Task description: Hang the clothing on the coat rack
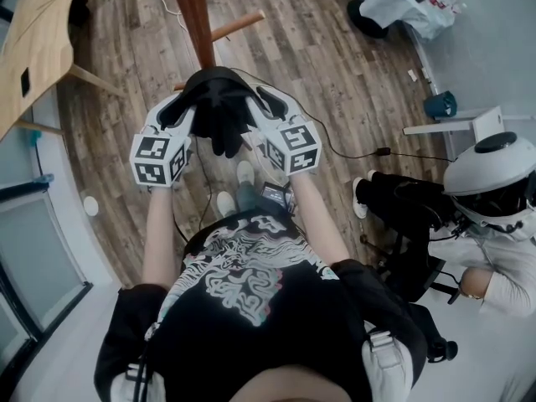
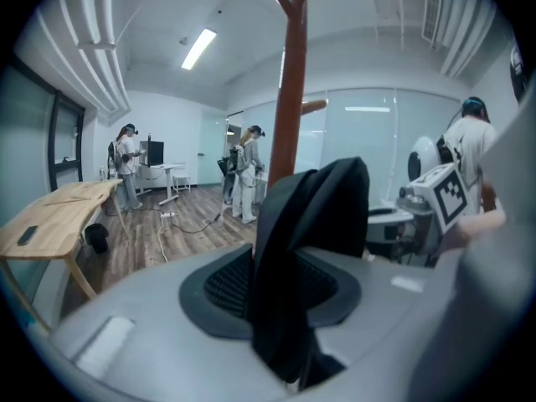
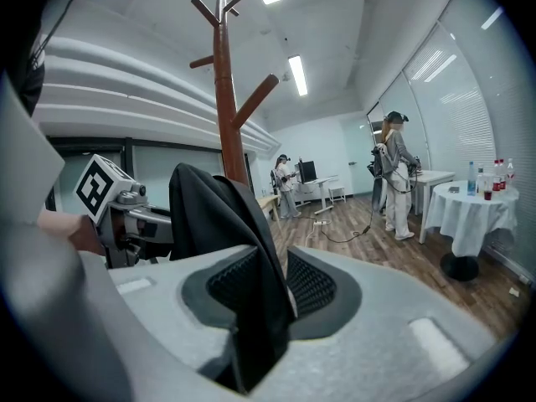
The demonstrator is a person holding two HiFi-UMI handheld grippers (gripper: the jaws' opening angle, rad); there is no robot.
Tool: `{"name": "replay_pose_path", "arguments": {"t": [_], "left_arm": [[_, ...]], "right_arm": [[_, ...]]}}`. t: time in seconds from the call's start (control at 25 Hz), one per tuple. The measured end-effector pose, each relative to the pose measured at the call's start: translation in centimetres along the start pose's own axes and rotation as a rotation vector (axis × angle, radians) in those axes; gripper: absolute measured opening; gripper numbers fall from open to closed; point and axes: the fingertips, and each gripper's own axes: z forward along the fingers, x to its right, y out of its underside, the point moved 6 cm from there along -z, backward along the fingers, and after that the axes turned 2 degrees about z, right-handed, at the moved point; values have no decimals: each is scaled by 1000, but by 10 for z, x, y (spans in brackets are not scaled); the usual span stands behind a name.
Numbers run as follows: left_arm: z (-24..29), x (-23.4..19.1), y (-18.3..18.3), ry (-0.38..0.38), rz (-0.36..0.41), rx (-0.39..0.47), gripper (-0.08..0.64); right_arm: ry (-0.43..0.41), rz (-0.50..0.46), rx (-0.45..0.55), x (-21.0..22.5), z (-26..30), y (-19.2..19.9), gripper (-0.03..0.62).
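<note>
Left gripper [image 1: 186, 114] and right gripper [image 1: 258, 111]: both open, with the garment [image 1: 222, 128] lying loose between their jaws, upper centre of frame, against the rack [image 1: 194, 15]. Verify it rests on a peg, then withdraw both grippers straight back without snagging the cloth.

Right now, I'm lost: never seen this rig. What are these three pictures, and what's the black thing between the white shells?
A person holds a two-jaw hand tool in each hand: left gripper, right gripper. The head view looks down from their head; the other two look along each gripper's jaws. Black clothing sits between both pairs of jaws, which stand apart, not pinching it. The brown coat rack stands just ahead on the wooden floor. Whether the clothing hangs on the rack yet, I cannot tell.
</note>
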Motion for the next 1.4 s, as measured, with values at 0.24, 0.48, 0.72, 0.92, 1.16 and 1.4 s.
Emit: {"name": "replay_pose_path", "arguments": {"t": [0.24, 0.48, 0.72, 0.92, 1.16, 1.4], "left_arm": [[-7, 2, 0, 13, -11, -6, 101], [-20, 8, 5, 23, -21, -4, 121], [-34, 13, 9, 25, -29, 8, 121], [-51, 15, 13, 25, -39, 27, 121], [-77, 18, 16, 35, -74, 83, 120], [-107, 31, 19, 40, -23, 142, -11]], "right_arm": [[7, -3, 10, -5, -6, -3, 103], [11, -6, 26, -14, -19, -3, 103], [18, -6, 43, -24, -32, -3, 103], [6, -5, 66, -38, -44, -4, 103], [-6, 3, 109, -60, -62, -9, 100], [62, -98, 125, -83, -87, -8, -2]]}}
